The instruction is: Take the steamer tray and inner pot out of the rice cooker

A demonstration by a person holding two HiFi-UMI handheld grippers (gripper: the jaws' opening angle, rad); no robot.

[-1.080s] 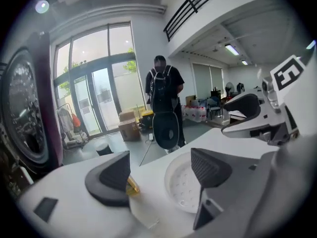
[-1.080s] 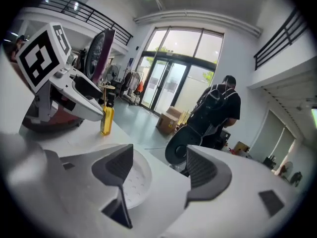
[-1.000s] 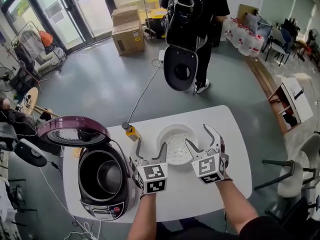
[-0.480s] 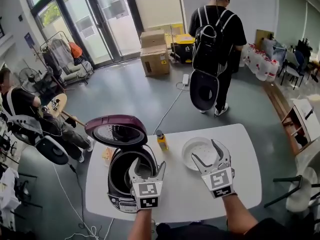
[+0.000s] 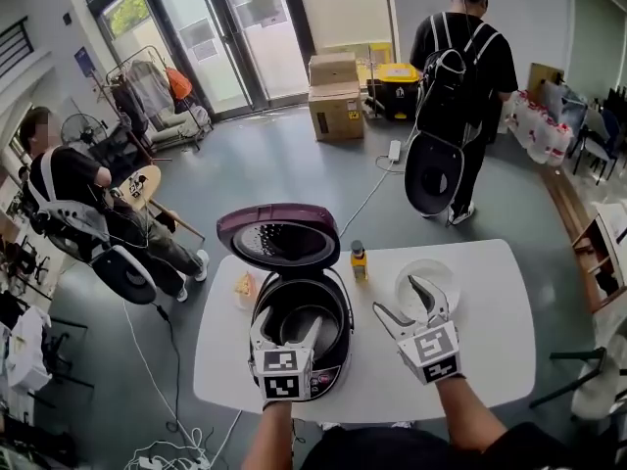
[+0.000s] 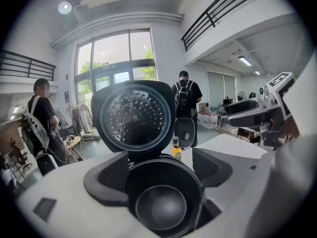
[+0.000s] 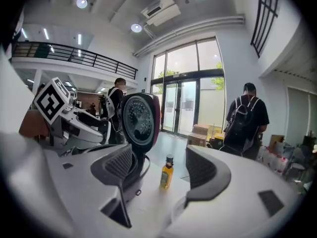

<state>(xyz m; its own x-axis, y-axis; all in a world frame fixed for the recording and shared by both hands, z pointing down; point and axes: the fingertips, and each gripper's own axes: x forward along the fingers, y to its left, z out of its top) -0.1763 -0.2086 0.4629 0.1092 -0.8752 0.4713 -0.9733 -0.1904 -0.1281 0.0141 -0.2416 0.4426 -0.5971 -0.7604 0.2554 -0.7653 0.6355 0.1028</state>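
My left gripper (image 5: 285, 328) has its jaws spread and empty. The pot (image 6: 161, 205) sits ahead of and below them, framed between the two pads and still seated in the cooker (image 5: 343, 326). My right gripper (image 5: 400, 300) also has its jaws apart, with nothing clamped. A bottle (image 7: 167, 172) stands ahead between them, and the cooker is off to their left. The tray (image 5: 441, 274) lies on the table (image 5: 490, 341) just beyond the right jaws, already out of the cooker, so the pot is the item left to handle. I judge the pot to be a stiff, dark metal shell with a smooth coated wall. It looks empty, so the weight should be moderate, but the pads will likely slip on the coating. The take-hold point is the rim: one jaw inside the wall, one outside, pads set low enough to bear on the wall and not only the lip. A second grip on the opposite rim should stop it from tilting. The lid (image 5: 279, 235) stands raised beyond the left jaws and appears clear of a straight upward lift. The pot needs to stay level until it clears the well.
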